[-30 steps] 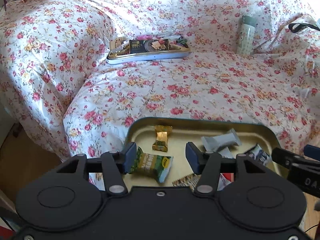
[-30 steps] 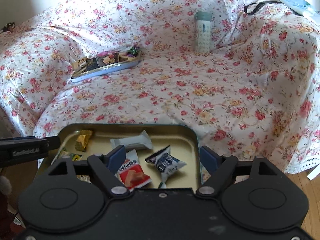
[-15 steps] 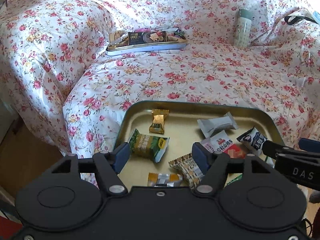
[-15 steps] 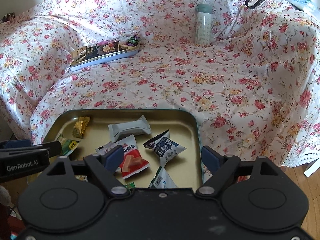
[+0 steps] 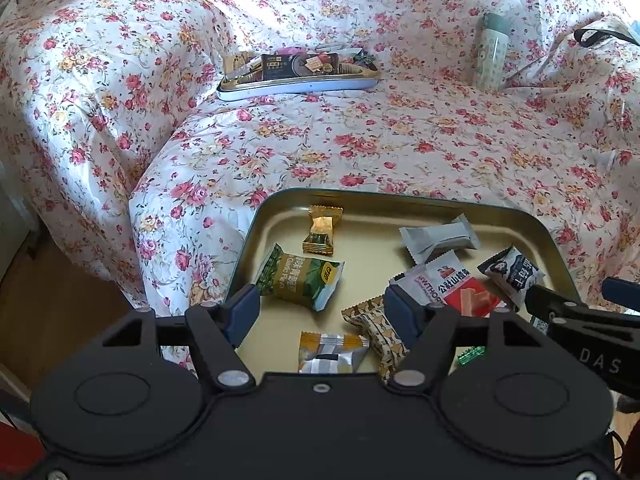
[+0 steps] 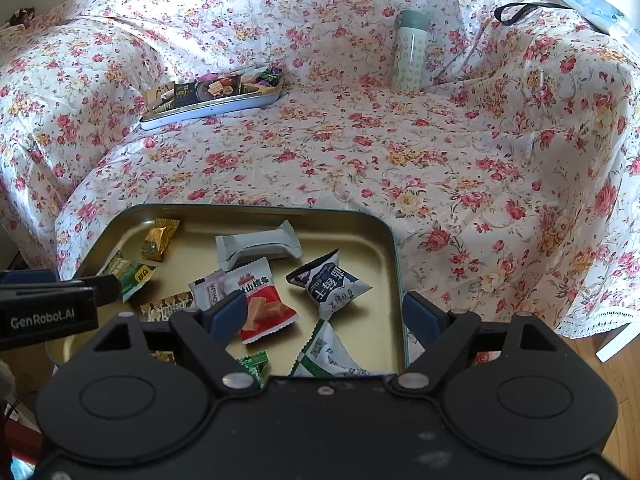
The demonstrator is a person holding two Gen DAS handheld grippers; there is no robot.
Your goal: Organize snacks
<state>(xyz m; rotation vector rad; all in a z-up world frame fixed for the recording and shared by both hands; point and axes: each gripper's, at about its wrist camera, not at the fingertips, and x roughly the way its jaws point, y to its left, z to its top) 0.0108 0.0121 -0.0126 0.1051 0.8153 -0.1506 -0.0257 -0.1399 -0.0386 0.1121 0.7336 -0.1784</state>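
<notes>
While both tongs hover over the gold tray [image 5: 532,220] on the sofa's front edge, nothing is gripped. Left tongs [image 5: 322,310], jaws just widened, straddle the green packet [image 5: 300,276] without pressing; right tongs [image 6: 326,316] stand wide over the navy packet [image 6: 330,284]. Risk: slick, crinkly, puffy wrappers could squirt out, or a push could tip the shallow metal tray off the soft floral cover [image 6: 440,160]. Second tray [image 5: 296,80] sits far back.

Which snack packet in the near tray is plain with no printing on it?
The pale grey packet near the tray's far edge. It is blank, while the gold candy, red packet and dark blue packet all carry print or colour.
</notes>
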